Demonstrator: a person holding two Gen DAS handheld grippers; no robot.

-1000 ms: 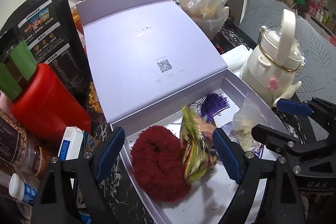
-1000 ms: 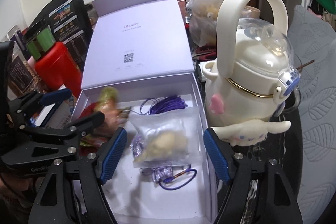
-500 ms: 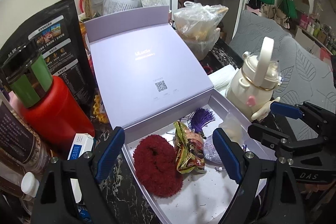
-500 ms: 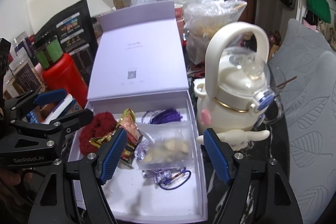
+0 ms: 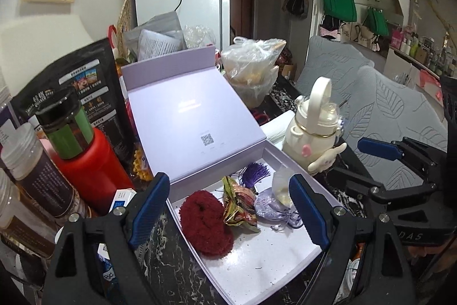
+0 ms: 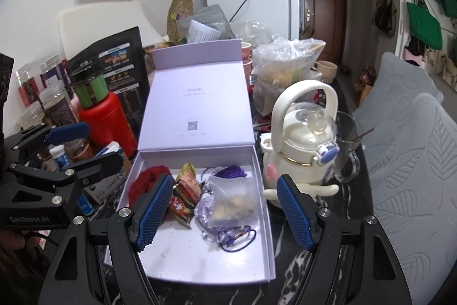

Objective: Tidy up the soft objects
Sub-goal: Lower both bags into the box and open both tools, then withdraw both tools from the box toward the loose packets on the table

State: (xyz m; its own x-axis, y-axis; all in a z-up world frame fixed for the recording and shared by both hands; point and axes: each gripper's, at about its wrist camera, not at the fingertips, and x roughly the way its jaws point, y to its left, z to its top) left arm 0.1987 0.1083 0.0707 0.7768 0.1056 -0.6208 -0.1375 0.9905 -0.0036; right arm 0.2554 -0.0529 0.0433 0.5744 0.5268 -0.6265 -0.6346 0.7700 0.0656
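**Observer:** What are your hands doing?

**Operator:** My left hand-held gripper (image 5: 230,212) is spread wide and holds nothing; my right hand-held gripper (image 6: 222,209) is released too, also bare. Both hover above the open lilac cardboard box (image 6: 264,222).

**Observer:** And the soft things?

**Operator:** All inside it, just ahead of my fingers. From my left: the fuzzy dark-red scrunchie (image 5: 204,220), the crinkled foil snack packet (image 5: 238,207), the lilac fabric sachet (image 5: 271,209), a clear plastic pouch (image 6: 234,200) lying on it, and a purple tassel (image 5: 254,172) beyond.

**Observer:** So you're finished?

**Operator:** Nearly, I'd judge. The lid is not yet closed, and I can't tell whether the cluttered surface hides more soft items.
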